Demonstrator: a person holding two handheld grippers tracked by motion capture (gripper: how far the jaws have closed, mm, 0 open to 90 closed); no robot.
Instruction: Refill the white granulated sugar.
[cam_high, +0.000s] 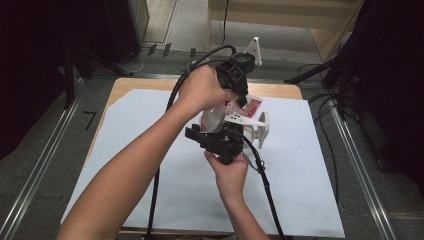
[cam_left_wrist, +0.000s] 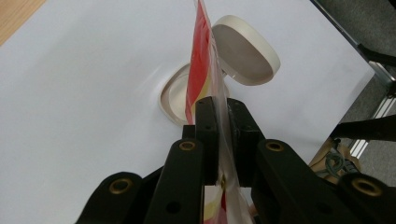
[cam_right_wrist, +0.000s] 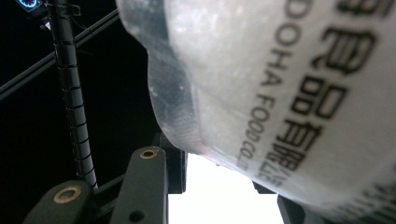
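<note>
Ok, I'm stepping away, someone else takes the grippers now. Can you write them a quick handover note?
Left gripper: shut on the flat top edge of the red-and-white plastic food bag.
Right gripper: around the bag's bulging lower part; grip unclear.
Bag is held above the white paper-covered table, over the open white rounded container, its lid alongside.
Done: bag lifted.
Left: probably open it, empty into container.

The food bag (cam_right_wrist: 299, 93) reads "FOOD CO.," beside Chinese characters.

Table: light wooden tabletop (cam_high: 131, 85), covered by a white paper sheet (cam_high: 165, 165).
Floor: grey carpet (cam_high: 50, 130), metal rails (cam_high: 37, 167) at 3 and 9 o'clock.
12 o'clock: pale wooden bench (cam_high: 280, 12), black cables (cam_high: 312, 75).
Sides: dark.
</note>
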